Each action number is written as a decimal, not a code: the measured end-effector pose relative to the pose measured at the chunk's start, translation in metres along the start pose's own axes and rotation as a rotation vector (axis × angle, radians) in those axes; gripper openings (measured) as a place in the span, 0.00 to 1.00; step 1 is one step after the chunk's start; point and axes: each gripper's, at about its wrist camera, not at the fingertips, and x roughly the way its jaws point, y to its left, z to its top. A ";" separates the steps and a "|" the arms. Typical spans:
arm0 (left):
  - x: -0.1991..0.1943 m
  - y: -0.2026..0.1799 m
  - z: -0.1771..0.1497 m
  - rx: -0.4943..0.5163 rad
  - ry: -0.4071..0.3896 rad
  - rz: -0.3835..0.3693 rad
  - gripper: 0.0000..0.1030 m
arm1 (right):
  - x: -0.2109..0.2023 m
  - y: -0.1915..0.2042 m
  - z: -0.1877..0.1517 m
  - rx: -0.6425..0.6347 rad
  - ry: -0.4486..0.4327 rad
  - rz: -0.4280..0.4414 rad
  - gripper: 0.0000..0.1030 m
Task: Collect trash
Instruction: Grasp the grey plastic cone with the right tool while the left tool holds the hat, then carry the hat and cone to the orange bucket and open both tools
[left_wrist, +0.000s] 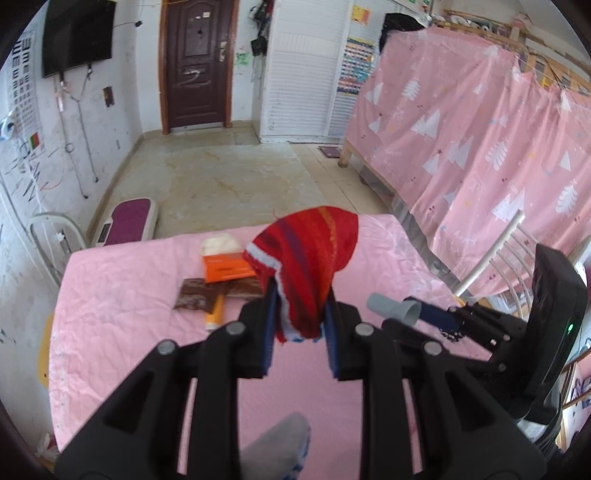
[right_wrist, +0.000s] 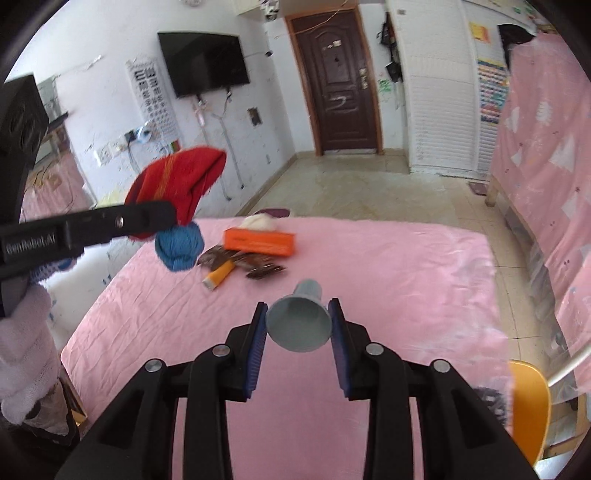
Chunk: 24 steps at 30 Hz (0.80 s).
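My left gripper (left_wrist: 301, 325) pinches one red knit sock (left_wrist: 308, 266), held up off the worktop (left_wrist: 122, 314), long axis pointing up and away from me, a blue part (right_wrist: 180, 246) hanging under it. My right gripper (right_wrist: 298, 325) pinches one grey funnel-shaped tube (right_wrist: 301, 317), wide mouth toward the camera, stem pointing away. Both grippers reach forward, above the pink cover. Lying there: one orange tissue box (left_wrist: 227, 268), brown wrappers (left_wrist: 199, 295), one orange tube (left_wrist: 216, 314).
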 end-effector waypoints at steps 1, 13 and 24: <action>0.002 -0.007 0.000 0.009 0.003 -0.005 0.20 | -0.008 -0.010 -0.001 0.013 -0.014 -0.013 0.22; 0.033 -0.106 -0.003 0.140 0.068 -0.070 0.20 | -0.070 -0.093 -0.020 0.112 -0.126 -0.106 0.22; 0.079 -0.198 -0.011 0.255 0.178 -0.253 0.20 | -0.130 -0.169 -0.045 0.223 -0.222 -0.199 0.22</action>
